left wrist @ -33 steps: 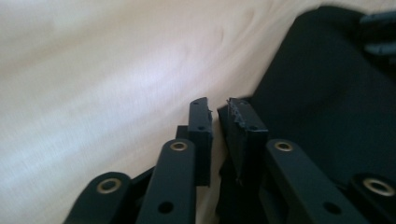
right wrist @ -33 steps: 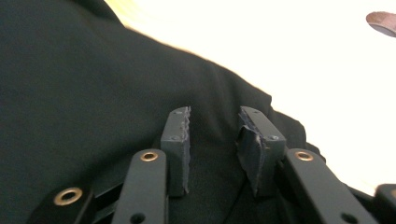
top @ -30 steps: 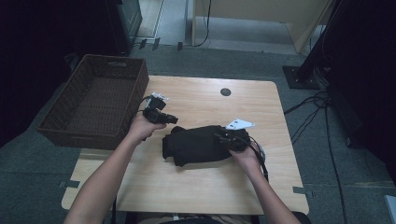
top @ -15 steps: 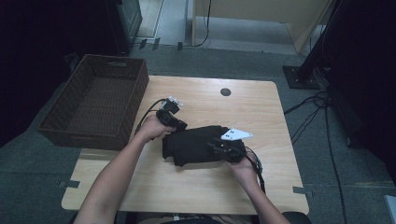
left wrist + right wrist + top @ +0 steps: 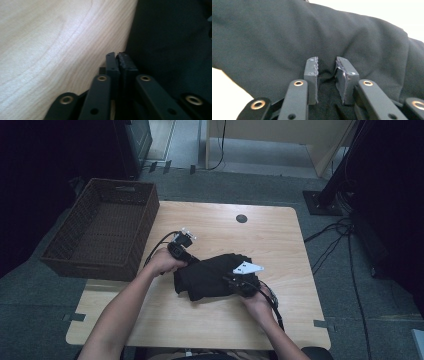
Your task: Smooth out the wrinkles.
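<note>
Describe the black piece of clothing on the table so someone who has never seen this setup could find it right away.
Start at the light wooden table. The black garment lies bunched near its middle, right of the brown wicker basket, between the left gripper and the right gripper. It is the one soft, dark, crumpled thing on the pale wood.

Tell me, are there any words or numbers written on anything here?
No words, numbers or signs can be read anywhere.
Black cloth: plain, no label showing.
Wicker basket: no tag.
Table: bare wood, with a dark round spot that carries no writing.
</note>
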